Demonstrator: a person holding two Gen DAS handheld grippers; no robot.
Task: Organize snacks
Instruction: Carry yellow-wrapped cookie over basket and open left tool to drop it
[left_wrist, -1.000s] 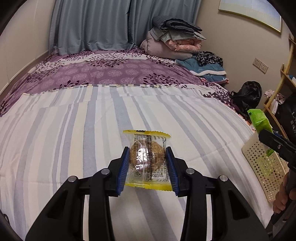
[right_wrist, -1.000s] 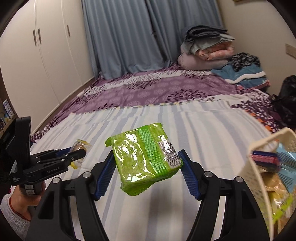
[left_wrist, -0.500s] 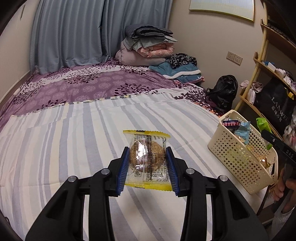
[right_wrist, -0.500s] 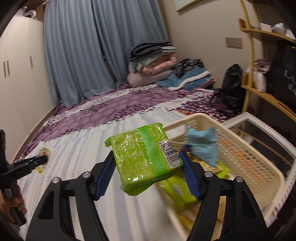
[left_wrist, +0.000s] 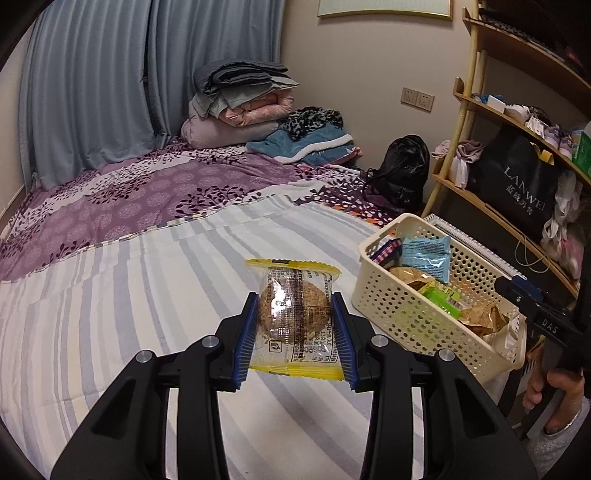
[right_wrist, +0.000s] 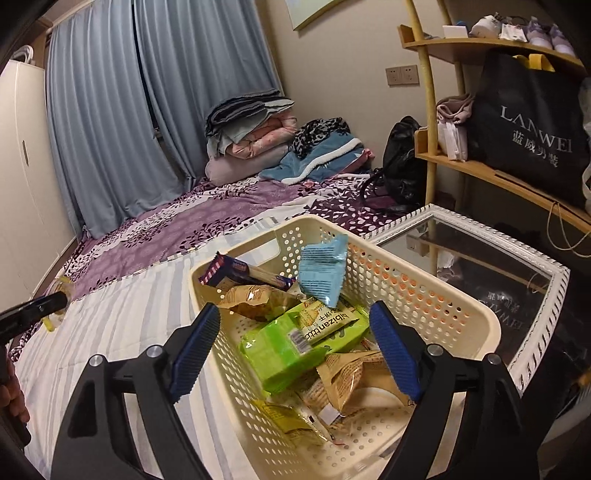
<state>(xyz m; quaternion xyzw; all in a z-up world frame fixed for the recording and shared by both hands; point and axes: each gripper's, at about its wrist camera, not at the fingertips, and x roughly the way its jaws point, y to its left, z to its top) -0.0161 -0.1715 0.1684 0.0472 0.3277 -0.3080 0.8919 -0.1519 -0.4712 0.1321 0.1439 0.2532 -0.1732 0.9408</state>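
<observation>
- Currently: left tool (left_wrist: 294, 322) clamped on cookie packet (left_wrist: 293, 317), held above striped bed (left_wrist: 129, 295), beside cream basket (left_wrist: 391, 306).
- Right tool (right_wrist: 295, 347) opening over basket (right_wrist: 424, 295), nothing pressed between pads (right_wrist: 195, 347).
- Green snack pack (right_wrist: 277, 350) lay loose inside basket, on other packets, below the spread jaws.
- Blue packet (right_wrist: 325, 269) propped against far basket wall.
</observation>
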